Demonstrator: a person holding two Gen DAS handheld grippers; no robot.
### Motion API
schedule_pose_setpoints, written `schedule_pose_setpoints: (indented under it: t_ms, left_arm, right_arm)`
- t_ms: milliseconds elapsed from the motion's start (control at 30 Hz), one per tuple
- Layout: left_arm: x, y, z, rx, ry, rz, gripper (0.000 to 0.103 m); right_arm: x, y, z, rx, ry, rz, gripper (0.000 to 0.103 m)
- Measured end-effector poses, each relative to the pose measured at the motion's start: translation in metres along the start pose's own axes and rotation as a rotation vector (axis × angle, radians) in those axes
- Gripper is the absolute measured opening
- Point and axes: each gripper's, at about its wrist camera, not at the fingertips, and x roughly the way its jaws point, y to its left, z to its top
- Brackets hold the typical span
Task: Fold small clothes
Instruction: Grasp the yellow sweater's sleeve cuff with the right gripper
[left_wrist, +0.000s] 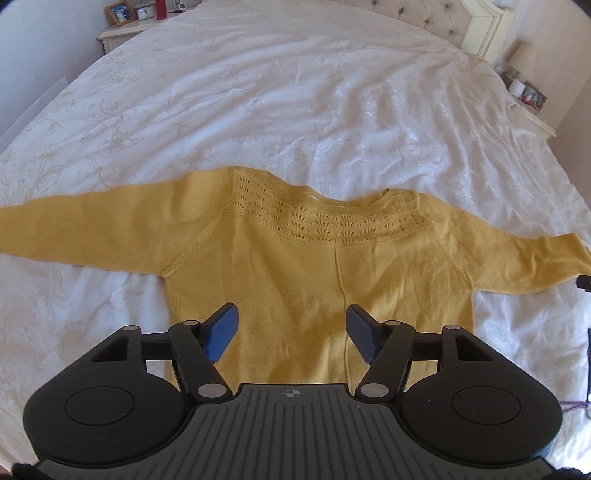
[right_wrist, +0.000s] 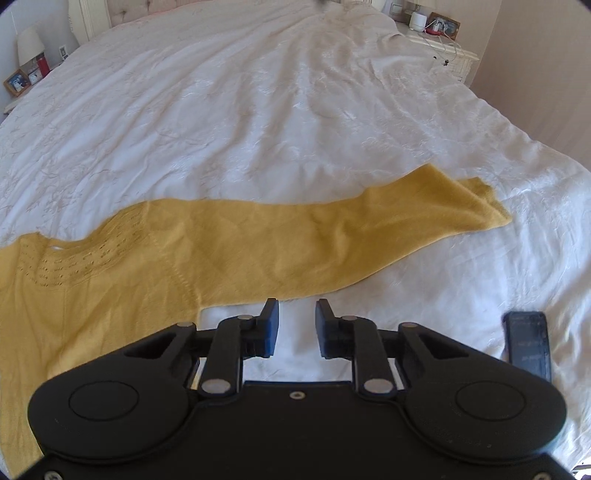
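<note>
A small yellow knitted sweater (left_wrist: 295, 266) lies flat on the white bedspread (left_wrist: 295, 103), neckline away from me, both sleeves spread out sideways. My left gripper (left_wrist: 291, 332) is open and empty, hovering over the sweater's lower body near the centre seam. In the right wrist view the sweater's body and right sleeve (right_wrist: 332, 229) stretch across the bed. My right gripper (right_wrist: 296, 325) is open and empty, over white bedspread just in front of the sleeve's underside, near the armpit.
A dark phone-like object (right_wrist: 528, 343) lies on the bed right of the right gripper. Bedside tables with a photo frame (left_wrist: 120, 12), a lamp (left_wrist: 522, 55) and small items stand at both sides of the headboard (left_wrist: 480, 26).
</note>
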Motion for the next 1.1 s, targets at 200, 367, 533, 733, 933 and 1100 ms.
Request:
schedule_pose_setpoints:
  t_ms: [200,367,533,733,933,1100]
  left_arm:
    - [-0.006,-0.023,-0.011,-0.127,-0.039,0.01,0.064]
    - [-0.009,-0.053,-0.016,-0.127,-0.059,0.072,0.064]
    - [-0.01,-0.076,-0.02,-0.135,-0.053,0.098,0.064]
    - [-0.012,-0.095,-0.021,-0.139,-0.039,0.122,0.064]
    - [-0.007,-0.109,-0.02,-0.127,-0.012,0.128,0.064]
    - [-0.004,-0.114,-0.019,-0.128,-0.001,0.112,0.064]
  right_arm:
    - [0.031,-0.09,0.051,0.038,-0.031,-0.076,0.029]
    - [0.066,-0.161,0.078,0.108,-0.022,-0.091,0.037]
    - [0.101,-0.197,0.086,0.115,0.004,-0.038,0.04]
    - [0.126,-0.202,0.082,0.07,0.049,0.072,0.065]
    - [0.137,-0.21,0.078,0.053,0.062,0.137,0.061]
    - [0.127,-0.219,0.081,0.091,0.071,0.249,0.011]
